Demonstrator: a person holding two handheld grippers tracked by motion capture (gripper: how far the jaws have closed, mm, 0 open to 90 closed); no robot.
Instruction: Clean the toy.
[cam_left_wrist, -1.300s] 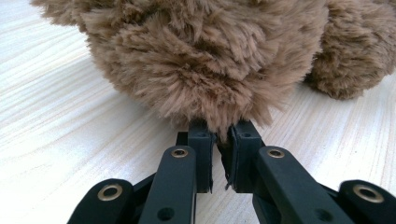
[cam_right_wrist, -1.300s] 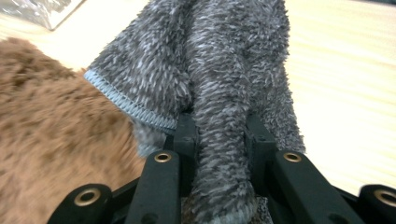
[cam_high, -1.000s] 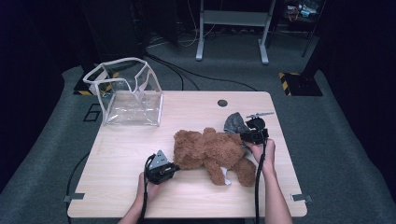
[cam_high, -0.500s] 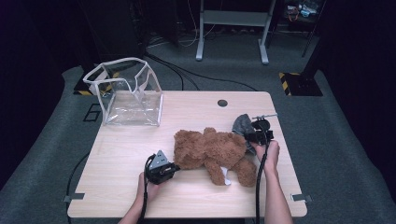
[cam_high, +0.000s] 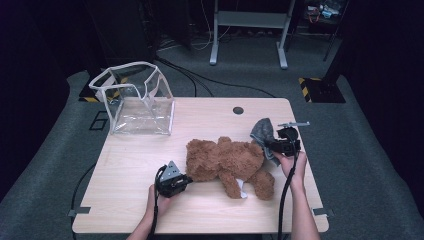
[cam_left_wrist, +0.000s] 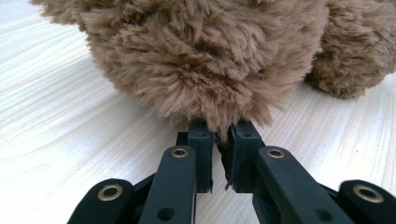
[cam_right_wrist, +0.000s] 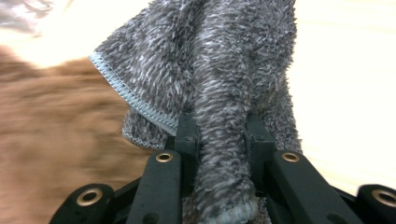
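Teddy bear (cam_high: 227, 162), brown plush, lies on its side at lower centre of high view, on wooden table (cam_high: 130, 170). Left gripper (cam_high: 186, 179), lower left of bear, clamped on a tuft of its fur; jaws nearly together w/ fur pinched betw. them in left gripper view. Right gripper (cam_high: 266, 143), right of centre, grasping grey cloth (cam_high: 261, 131), bunched betw. its jaws, just beside bear's upper right edge. Clear bag (cam_high: 137, 102) stands open, upper left of frame, well apart.

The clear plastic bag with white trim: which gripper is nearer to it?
Left. The left gripper, pinching the brown plush bear, sits below-right of the clear plastic bag; the right gripper holds grey cloth farther right.
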